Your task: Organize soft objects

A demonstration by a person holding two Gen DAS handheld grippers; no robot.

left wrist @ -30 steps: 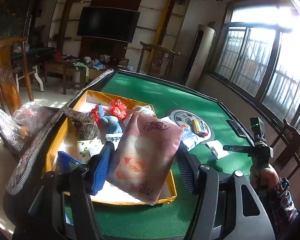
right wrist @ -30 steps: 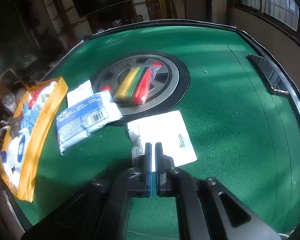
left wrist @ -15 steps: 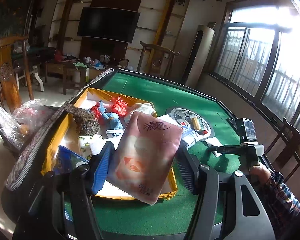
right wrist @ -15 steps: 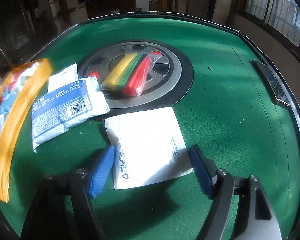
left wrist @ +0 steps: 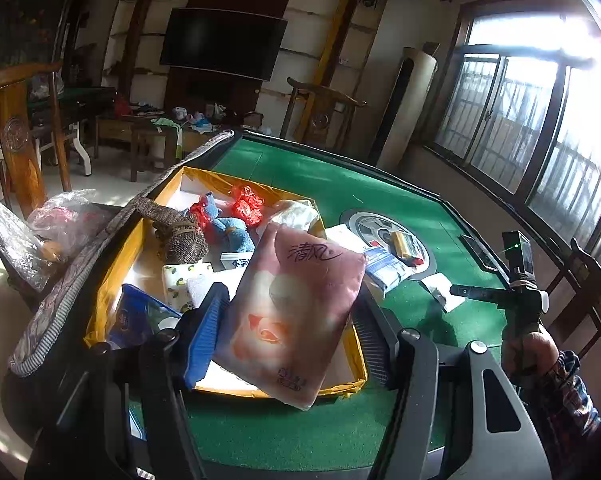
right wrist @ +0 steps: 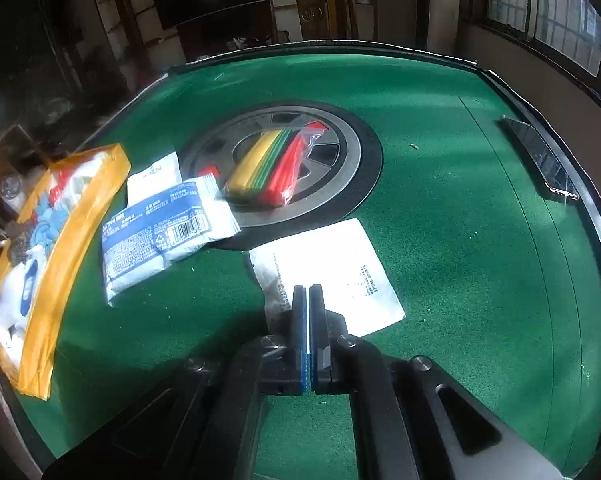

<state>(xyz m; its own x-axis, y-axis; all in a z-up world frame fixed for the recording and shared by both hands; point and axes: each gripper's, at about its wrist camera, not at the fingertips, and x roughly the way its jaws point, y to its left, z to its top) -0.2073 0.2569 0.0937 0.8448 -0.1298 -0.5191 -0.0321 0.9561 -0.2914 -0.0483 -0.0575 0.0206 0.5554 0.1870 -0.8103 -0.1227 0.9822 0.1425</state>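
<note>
Here, two pick-ups are under way at once on the green felt counter (right wrist: 440,208). The left gripper (left wrist: 288,320) holds a pink tissue pack (left wrist: 296,312), its jaws spread about halfway and pressed against the pack's two long sides. The pack hangs above the near end of the yellow-walled box (left wrist: 112,264), which already contains a blue plush toy (left wrist: 228,228), red wrappers (left wrist: 246,204) and other soft goods. The pack's long axis runs away from the camera, its printed end pointing toward the far side of the counter and tilted slightly right.

The right gripper (right wrist: 309,320) has its jaws fully closed on the near edge of a flat white packet (right wrist: 332,268), apparently pinching a thin fold. That packet lies just short of the round centre plate (right wrist: 340,148), its long axis pointing diagonally away toward the left, printed side up.

By all appearances, the step in hand is loading the box. Next, the left hand needs to lower and release the tissue pack inside the walls, while the right hand must lift the packet clear and carry it left, past the blue-and-white pouch (right wrist: 160,228), to the box.
</note>
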